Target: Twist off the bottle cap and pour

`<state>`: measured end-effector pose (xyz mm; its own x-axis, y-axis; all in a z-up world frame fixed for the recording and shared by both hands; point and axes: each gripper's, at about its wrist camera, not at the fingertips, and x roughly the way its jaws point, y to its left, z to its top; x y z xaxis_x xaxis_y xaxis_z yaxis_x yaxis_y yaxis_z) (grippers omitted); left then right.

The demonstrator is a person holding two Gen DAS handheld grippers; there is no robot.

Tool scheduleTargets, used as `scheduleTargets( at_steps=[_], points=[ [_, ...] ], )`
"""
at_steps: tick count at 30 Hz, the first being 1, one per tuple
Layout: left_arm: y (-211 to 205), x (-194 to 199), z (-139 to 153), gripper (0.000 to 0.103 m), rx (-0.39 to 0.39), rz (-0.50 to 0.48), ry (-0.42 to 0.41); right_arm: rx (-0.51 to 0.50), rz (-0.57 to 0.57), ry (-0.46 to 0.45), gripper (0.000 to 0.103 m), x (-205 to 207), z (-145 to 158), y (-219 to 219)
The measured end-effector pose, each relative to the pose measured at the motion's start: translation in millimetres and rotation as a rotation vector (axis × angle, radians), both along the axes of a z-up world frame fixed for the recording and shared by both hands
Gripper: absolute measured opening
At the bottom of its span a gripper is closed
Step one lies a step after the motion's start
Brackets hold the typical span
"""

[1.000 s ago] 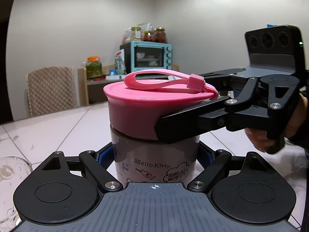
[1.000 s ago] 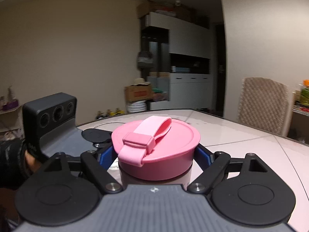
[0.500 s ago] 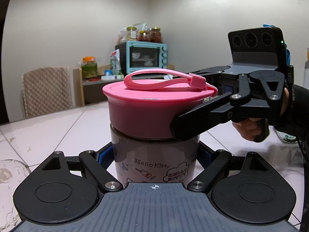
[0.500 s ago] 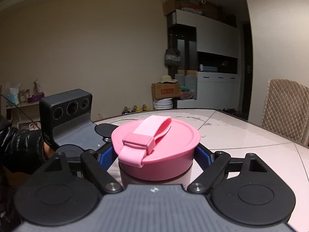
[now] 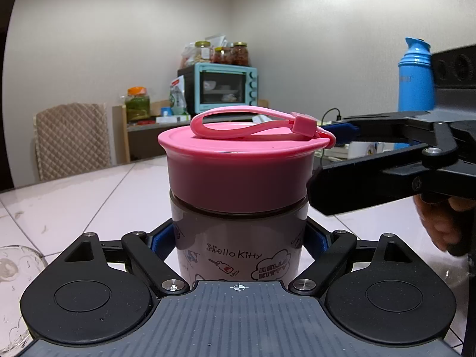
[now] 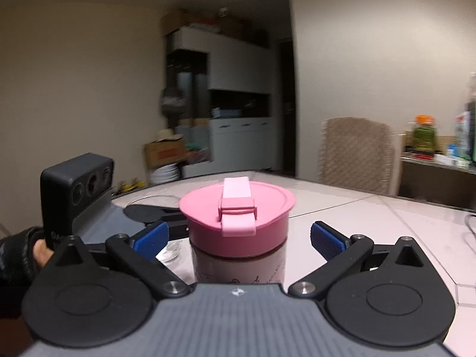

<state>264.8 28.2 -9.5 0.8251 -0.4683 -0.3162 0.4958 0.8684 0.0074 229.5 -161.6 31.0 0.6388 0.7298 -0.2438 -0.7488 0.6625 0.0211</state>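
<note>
Released from the pink cap [image 6: 236, 218] it clamped a second ago, the right gripper [image 6: 238, 238] has just been opening and has drawn back a little, its blue pads [image 6: 325, 239] now standing well clear on either side of the cap, with the cap between them but untouched. Below the cap, the left gripper [image 5: 238, 239] stays clamped on the body of the Hello Kitty bottle [image 5: 238, 247], which stands upright on the white tabletop [image 5: 83, 202]. From the left wrist view, the right gripper's near finger [image 5: 357, 187] sits just beside the cap's right edge. The cap remains seated on the bottle, its carry strap [image 5: 255, 125] lying across the top. This looks like a regrip between turns of the unscrewing step: the next move calls for closing squarely on the cap again and twisting, while the left hand holds the bottle steady. Pouring has not begun; a clear glass vessel [image 5: 15, 267] waits just left of the bottle.
</note>
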Motion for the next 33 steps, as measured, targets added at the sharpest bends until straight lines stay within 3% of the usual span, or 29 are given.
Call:
scheduleTargets(
  at_steps=[5, 23, 33],
  points=[
    [0.2, 0.6, 0.2, 0.090, 0.000, 0.000, 0.000, 0.003, -0.094, 0.000, 0.103, -8.0, -4.1, 8.0],
    [0.2, 0.8, -0.2, 0.090, 0.000, 0.000, 0.000, 0.010, -0.183, 0.018, 0.103, -0.6, -15.1, 42.6],
    [0.3, 1.5, -0.3, 0.090, 0.000, 0.000, 0.001, 0.013, -0.192, 0.023, 0.091, 1.5, -13.3, 49.8]
  ],
)
